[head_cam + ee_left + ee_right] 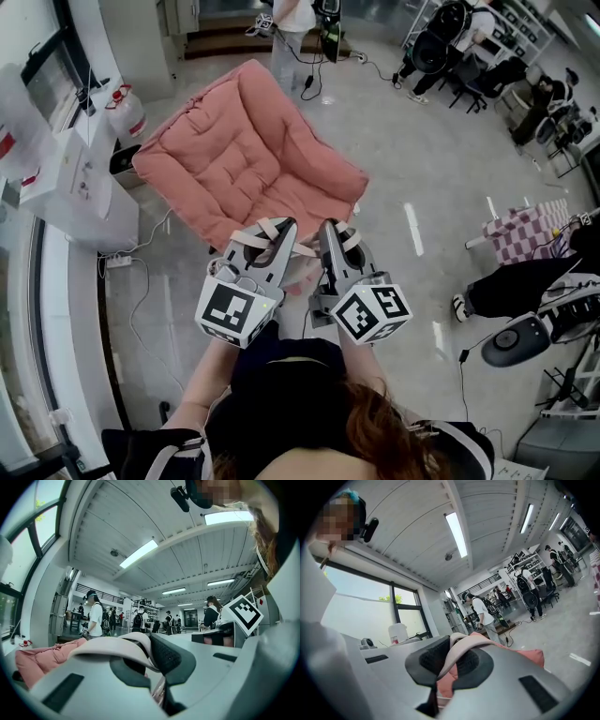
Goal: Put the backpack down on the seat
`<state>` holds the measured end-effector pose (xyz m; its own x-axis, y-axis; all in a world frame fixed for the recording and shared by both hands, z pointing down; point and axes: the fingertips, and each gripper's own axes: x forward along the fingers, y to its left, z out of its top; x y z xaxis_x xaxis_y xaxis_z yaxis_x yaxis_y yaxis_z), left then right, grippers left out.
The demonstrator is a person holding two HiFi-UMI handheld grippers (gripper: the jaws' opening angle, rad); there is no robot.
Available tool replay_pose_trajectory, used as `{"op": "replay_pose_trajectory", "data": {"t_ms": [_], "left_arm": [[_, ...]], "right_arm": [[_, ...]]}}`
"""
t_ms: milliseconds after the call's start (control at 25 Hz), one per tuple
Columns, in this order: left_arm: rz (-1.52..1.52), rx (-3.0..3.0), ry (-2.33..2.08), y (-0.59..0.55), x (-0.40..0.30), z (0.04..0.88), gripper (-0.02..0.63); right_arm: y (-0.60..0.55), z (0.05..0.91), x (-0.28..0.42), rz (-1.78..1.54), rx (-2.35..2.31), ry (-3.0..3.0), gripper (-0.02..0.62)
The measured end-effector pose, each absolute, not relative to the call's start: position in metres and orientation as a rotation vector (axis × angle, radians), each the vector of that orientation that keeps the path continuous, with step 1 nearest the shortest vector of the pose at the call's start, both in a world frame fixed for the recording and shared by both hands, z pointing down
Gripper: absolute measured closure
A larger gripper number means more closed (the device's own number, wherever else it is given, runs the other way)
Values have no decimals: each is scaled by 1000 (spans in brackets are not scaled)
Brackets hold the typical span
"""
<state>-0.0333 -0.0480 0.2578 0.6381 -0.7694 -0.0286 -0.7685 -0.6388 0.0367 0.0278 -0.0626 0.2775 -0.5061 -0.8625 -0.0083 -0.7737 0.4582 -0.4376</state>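
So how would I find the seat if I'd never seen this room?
Find the white cabinet by the window, at the edge of the grey floor. Right beside it stands the seat, a big chair of puffy quilted cushion. It is the one soft, salmon-pink thing among hard white and grey ones.

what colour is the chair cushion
The chair cushion is salmon pink with quilted stitching; the head view shows it best.

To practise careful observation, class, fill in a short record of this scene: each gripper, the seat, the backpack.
left gripper: shut on the pale left strap
right gripper: shut on the right strap
seat: pink, cushioned, on the floor ahead of both grippers
backpack: hangs below the grippers, mostly hidden, not on the seat
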Motion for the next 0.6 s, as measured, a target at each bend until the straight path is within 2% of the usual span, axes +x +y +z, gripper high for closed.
{"op": "replay_pose_trajectory", "data": {"t_ms": [600], "left_arm": [[-120, 2852, -1281, -89, -48, 257, 589]], "right_arm": [[-104, 273, 14, -497, -1460, 2470, 551]]}}
